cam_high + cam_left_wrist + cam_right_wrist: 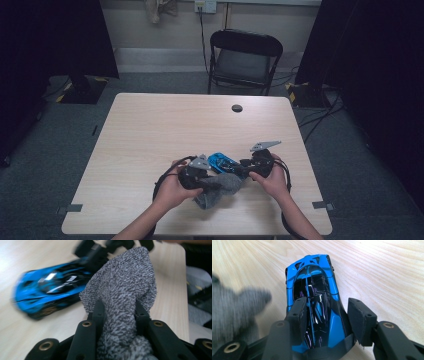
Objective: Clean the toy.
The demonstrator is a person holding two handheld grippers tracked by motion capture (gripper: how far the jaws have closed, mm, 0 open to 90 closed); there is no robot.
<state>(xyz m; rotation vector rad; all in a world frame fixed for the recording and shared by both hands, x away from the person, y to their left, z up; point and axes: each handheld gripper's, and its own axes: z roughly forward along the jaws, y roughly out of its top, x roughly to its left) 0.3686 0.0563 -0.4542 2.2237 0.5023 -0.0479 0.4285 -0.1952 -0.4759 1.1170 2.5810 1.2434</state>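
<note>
A blue and black toy car (222, 161) rests on the wooden table (150, 130) near its front edge. My right gripper (328, 312) is shut on the blue toy car (312, 282), its jaws gripping the car's rear half from both sides. Just left of it, a grey terry cloth (220, 187) lies bunched. My left gripper (119, 312) is shut on this grey cloth (125, 282), a fold of which rises between the jaws. In the left gripper view the car (50, 292) sits blurred beyond the cloth. The two grippers (207, 182) (240, 167) face each other closely.
A small round black cap (237, 108) sits in the table top at the far side. A black folding chair (245, 57) stands beyond the table. Cables trail on the floor at the right. The person's forearms come in over the front edge.
</note>
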